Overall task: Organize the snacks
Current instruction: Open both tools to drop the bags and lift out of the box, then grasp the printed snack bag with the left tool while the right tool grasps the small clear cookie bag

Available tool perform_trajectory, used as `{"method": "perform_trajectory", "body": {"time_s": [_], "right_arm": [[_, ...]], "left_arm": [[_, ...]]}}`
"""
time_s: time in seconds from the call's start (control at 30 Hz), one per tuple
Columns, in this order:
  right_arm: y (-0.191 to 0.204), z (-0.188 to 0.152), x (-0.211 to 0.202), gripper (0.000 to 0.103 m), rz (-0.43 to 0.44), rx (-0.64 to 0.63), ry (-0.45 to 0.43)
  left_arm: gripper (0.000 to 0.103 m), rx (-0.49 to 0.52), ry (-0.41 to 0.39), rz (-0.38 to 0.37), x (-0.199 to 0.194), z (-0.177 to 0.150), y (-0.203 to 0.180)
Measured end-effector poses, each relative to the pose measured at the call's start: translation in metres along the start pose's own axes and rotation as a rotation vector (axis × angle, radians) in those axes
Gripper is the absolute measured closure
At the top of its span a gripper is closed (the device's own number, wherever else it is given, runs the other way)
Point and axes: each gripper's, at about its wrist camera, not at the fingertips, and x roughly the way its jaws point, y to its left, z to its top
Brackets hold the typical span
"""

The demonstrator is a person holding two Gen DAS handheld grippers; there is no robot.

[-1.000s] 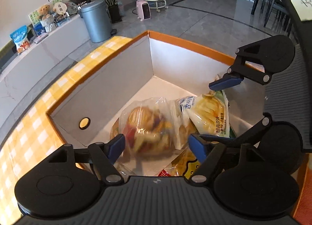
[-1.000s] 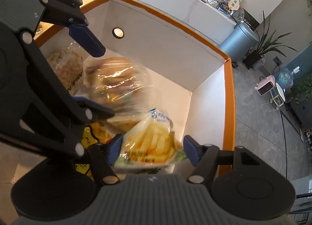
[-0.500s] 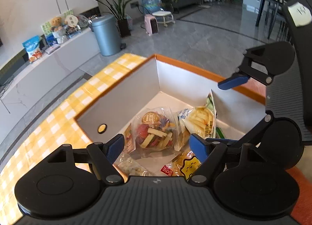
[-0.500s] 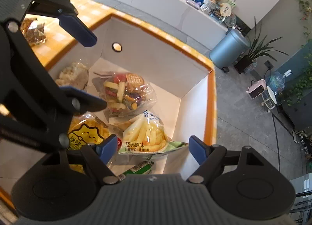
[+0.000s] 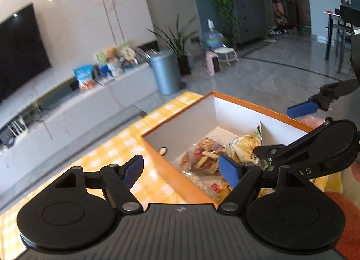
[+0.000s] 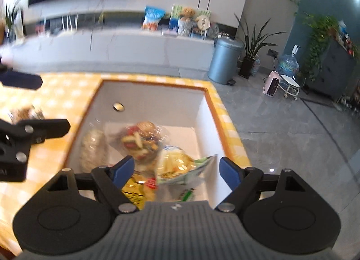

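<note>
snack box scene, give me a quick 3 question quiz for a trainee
1. True or false: the right gripper is clamped on the fries bag.
2. Which sits nearest the round hole in the box wall? A fries bag, B mixed snack bag, C yellow packet.
3. What covers the table around the box?

Key: 1 false, both grippers open and empty, the right's jaws have just been opening. 2 B. 3 a yellow checked cloth.

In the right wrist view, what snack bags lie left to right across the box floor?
Pale puffed-snack bag → clear mixed-snack bag → fries bag, all inside the orange-rimmed box.
</note>
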Motion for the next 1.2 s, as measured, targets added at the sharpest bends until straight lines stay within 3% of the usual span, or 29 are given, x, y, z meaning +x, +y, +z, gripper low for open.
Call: {"method": "perform_trajectory", "body": {"time_s": [0.17,0.37,0.57,0.7,0.97,1.07,1.2], "right_arm": [[0.021,-0.011,-0.022,0.016,0.056,0.072,-0.056],[0.049,-0.019,-0.041,0.014,0.152,0.177,-0.068],[0.090,-0.029,-0.058,0.012,0.236,0.185,-0.151],[0.118,-0.037,-0.055,0.008,0.316,0.181,-0.115],[0.169,-0.044,-0.039,0.008,0.352,0.117,-0.082],[0.183,-0.047,-0.034,0.013,0.341,0.070,-0.095],[0.193,-0.046,-0.018,0.031,0.336,0.037,-0.078]], "left_arm": [[0.014,-0.058,-0.044,0.070,-0.028,-0.017,0.009],[0.014,-0.237,-0.035,0.122,-0.051,-0.050,0.037],[0.018,-0.354,-0.031,0.220,-0.069,-0.087,0.062],[0.022,-0.409,-0.010,0.263,-0.073,-0.110,0.080],[0.025,-0.528,0.013,0.267,-0.077,-0.142,0.113],[0.025,-0.563,0.004,0.240,-0.081,-0.158,0.119],[0.025,-0.596,0.029,0.216,-0.074,-0.169,0.127]]}}
